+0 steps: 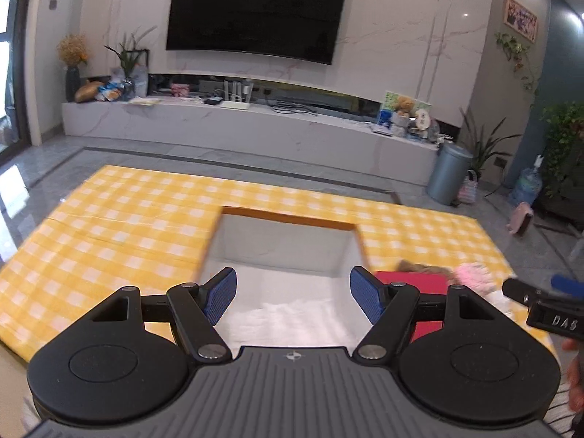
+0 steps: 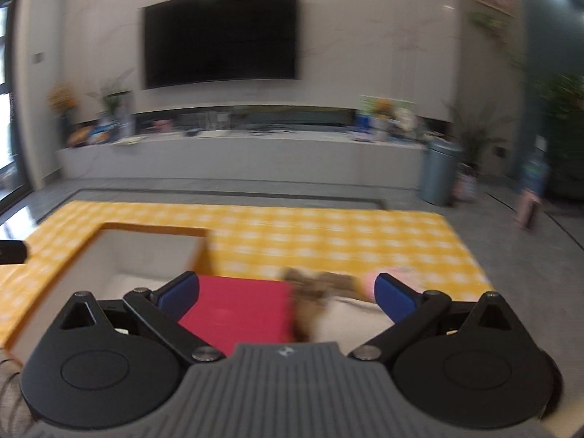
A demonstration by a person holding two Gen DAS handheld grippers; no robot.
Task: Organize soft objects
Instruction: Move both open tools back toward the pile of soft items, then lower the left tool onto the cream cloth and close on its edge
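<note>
An orange-rimmed storage box (image 1: 288, 219) with a white lining stands on the yellow checked cloth (image 1: 127, 211); a white fluffy item (image 1: 292, 321) lies inside it. My left gripper (image 1: 292, 294) is open and empty above the box. Right of the box lie a red cloth (image 2: 237, 310), a brown-haired plush (image 2: 314, 292) with a cream body and a pink soft item (image 1: 474, 273). My right gripper (image 2: 286, 297) is open and empty over the red cloth and plush; the view is blurred. The box also shows in the right wrist view (image 2: 146, 230).
A long TV bench (image 1: 255, 124) with toys and bags runs along the far wall under a television (image 1: 255, 11). A grey bin (image 1: 449, 173) and plants stand at the right. Grey tiled floor surrounds the cloth.
</note>
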